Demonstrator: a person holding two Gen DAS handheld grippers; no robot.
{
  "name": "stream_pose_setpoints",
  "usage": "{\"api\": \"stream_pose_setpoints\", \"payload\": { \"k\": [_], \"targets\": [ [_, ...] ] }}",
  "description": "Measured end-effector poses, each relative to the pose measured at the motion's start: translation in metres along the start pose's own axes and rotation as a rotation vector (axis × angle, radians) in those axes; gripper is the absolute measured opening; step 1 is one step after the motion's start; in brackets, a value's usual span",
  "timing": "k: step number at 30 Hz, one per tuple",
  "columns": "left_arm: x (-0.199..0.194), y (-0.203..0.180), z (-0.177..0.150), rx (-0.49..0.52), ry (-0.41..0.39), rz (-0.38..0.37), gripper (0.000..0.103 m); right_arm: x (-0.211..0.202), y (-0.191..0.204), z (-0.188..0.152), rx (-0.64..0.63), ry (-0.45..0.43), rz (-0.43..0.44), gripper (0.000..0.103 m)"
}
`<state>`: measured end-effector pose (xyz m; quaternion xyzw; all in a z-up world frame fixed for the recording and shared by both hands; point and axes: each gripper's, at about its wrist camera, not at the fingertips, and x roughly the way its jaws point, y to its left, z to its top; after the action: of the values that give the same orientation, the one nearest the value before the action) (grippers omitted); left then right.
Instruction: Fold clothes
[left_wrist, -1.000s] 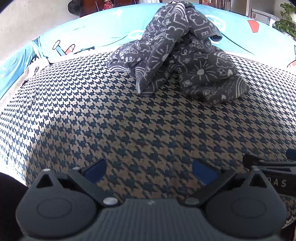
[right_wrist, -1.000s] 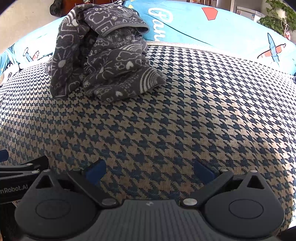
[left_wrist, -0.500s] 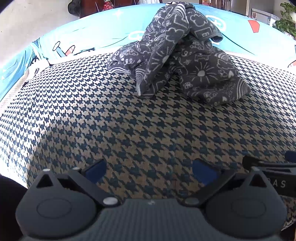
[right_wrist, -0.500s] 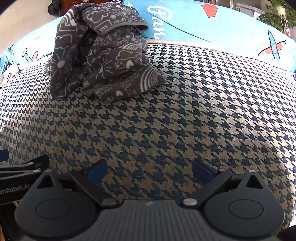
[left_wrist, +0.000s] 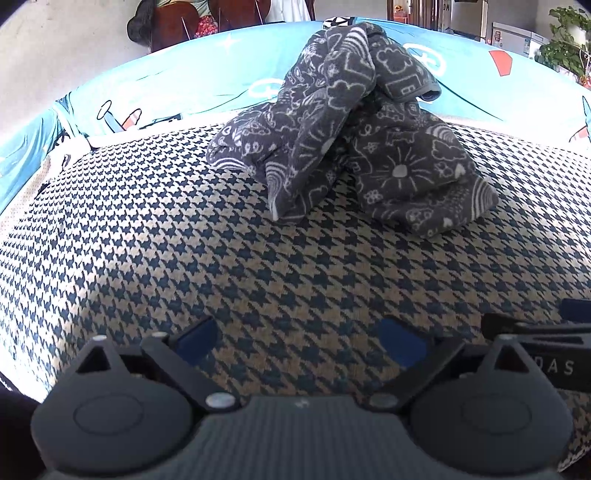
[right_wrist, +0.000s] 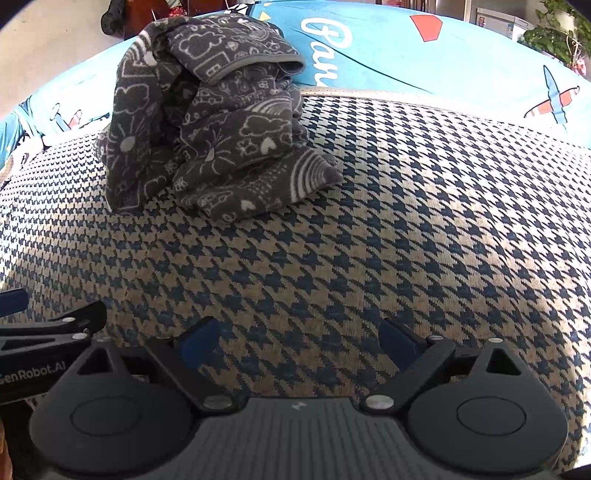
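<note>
A dark grey garment (left_wrist: 354, 133) with white doodle print lies in a crumpled heap at the far side of a blue and beige houndstooth cloth (left_wrist: 258, 266). The same garment (right_wrist: 207, 122) appears at the upper left in the right wrist view. My left gripper (left_wrist: 301, 341) hovers over the near part of the cloth, well short of the heap; its jaws are closing with nothing between them. My right gripper (right_wrist: 299, 341) stands beside it, its jaws closing too, with only bare cloth (right_wrist: 369, 240) under them. Each gripper shows at the edge of the other's view.
A turquoise sheet (left_wrist: 184, 88) with cartoon planes and white lettering lies behind the houndstooth cloth. A potted plant (left_wrist: 565, 40) stands at the far right, and dark furniture (left_wrist: 166, 26) at the far left by a pale wall.
Both pairs of blue pads have drawn slightly inward. Both views sit a little closer to the heap of clothing, which has stayed in place.
</note>
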<state>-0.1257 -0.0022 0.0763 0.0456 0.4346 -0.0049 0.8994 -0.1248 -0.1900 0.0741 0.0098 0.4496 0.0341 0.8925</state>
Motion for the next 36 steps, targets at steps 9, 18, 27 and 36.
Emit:
{"api": "stream_pose_setpoints", "payload": {
  "k": [9, 18, 27, 36],
  "targets": [
    [0.015, 0.012, 0.033, -0.018, -0.034, -0.007, 0.089, 0.012, -0.001, 0.028, -0.009, -0.009, 0.101, 0.056],
    [0.032, 0.010, 0.086, 0.011, -0.136, 0.013, 0.100, 0.034, -0.015, 0.066, 0.017, -0.058, 0.131, 0.074],
    [0.066, 0.004, 0.124, 0.056, -0.203, 0.041, 0.103, 0.065, -0.005, 0.098, 0.010, -0.099, 0.213, 0.083],
    [0.095, 0.007, 0.151, 0.038, -0.234, 0.058, 0.103, 0.109, 0.017, 0.121, -0.043, -0.118, 0.224, 0.087]
  ]
}}
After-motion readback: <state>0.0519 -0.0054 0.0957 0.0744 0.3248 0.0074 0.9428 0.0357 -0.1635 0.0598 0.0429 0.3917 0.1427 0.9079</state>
